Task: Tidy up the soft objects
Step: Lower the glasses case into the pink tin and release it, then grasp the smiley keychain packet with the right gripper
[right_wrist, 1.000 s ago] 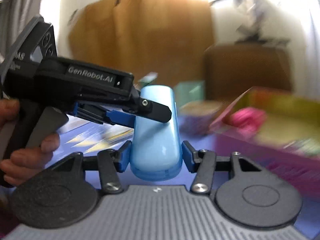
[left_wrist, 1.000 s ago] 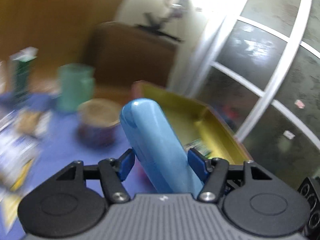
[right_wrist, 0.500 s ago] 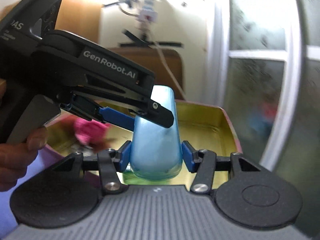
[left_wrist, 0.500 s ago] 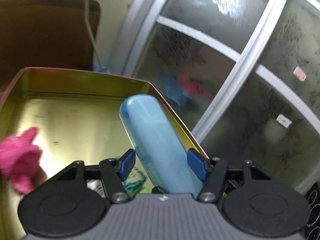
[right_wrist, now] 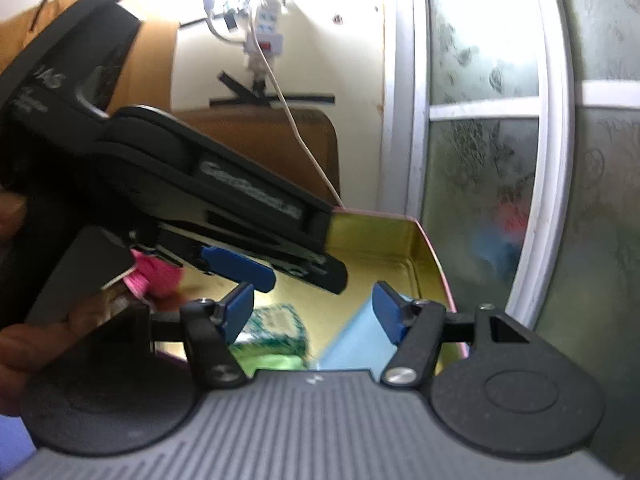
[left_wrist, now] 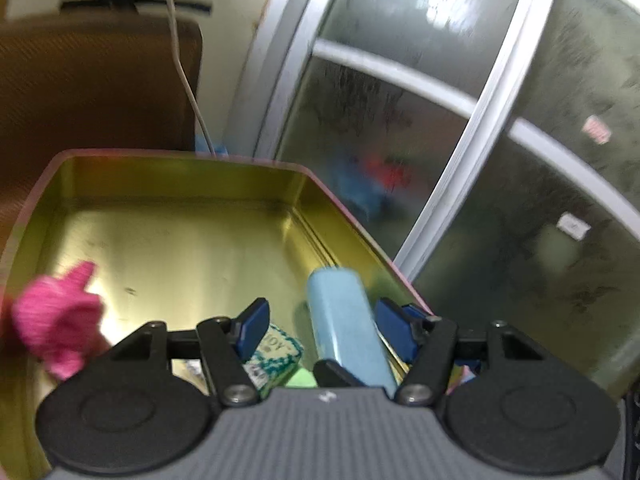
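Our left hand-held gripper (left_wrist: pixel 318 326) and right hand-held gripper (right_wrist: pixel 312 312) have both just been opening, jaws now spread and gripping nothing. Between them the blue tube (left_wrist: pixel 346 324) lies freed inside the gold tin (left_wrist: pixel 180 188), against its right wall, near a pink knitted toy (left_wrist: pixel 58 320) and green-patterned packet (left_wrist: pixel 278 350).

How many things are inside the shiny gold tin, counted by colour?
Blue: 1, the long light-blue rounded case
Pink: 1, the fuzzy pink knitted item
Green: 2, the green-and-white patterned packet and a bright green piece
Total: 4
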A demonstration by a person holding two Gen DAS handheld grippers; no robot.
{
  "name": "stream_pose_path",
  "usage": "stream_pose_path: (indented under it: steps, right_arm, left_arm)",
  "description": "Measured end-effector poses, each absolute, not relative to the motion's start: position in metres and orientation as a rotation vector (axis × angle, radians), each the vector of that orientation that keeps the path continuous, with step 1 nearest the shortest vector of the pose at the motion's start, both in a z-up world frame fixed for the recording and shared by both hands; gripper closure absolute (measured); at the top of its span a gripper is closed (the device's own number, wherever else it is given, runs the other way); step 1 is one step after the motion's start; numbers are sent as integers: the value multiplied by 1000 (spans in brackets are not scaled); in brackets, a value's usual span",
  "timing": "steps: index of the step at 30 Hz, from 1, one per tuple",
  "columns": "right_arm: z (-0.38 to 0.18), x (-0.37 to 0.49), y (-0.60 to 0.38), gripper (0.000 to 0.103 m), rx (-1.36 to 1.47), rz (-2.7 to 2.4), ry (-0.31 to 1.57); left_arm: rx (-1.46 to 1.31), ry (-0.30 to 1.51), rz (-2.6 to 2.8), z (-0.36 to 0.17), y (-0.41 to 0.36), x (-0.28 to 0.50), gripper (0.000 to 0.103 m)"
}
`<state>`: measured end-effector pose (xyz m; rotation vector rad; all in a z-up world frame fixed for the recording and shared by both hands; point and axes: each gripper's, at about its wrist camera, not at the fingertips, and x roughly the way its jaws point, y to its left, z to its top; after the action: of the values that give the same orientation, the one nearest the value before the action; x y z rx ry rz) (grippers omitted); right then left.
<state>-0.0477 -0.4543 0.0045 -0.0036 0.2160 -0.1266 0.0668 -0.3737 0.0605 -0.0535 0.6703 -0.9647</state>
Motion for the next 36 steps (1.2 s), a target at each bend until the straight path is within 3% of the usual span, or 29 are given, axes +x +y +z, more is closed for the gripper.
stream_pose_path:
  steps: [4, 11, 19, 21, 22, 26, 33, 36]
  right_arm:
    - [16, -54, -435, 39, -5, -77, 164]
    - [27, -40, -372, 58, -34, 122, 188]
    - [22, 16, -261, 59, -94, 474, 358]
    - [25, 39, -228, 57, -121, 546, 378]
    - [27, 51, -211, 51, -127, 583, 391]
    - [35, 114, -150, 7, -125, 700, 450]
    - [11, 198, -64, 4, -309, 762, 732]
    - [-3, 213, -54, 17, -298, 759, 848]
  left_arm:
    - [-74, 568, -929, 78, -319, 50, 39]
    - [-160, 515, -721, 74, -181, 40, 35]
    - [-228, 537, -239, 25, -1, 33, 34]
    - [-275, 538, -169, 15, 30, 29, 34]
    - [-302, 531, -144, 11, 41, 27, 34]
    - [-458, 456, -135, 7, 70, 20, 34]
    - [-474, 421, -174, 9, 69, 20, 29]
    - [-519, 423, -172, 7, 77, 19, 29]
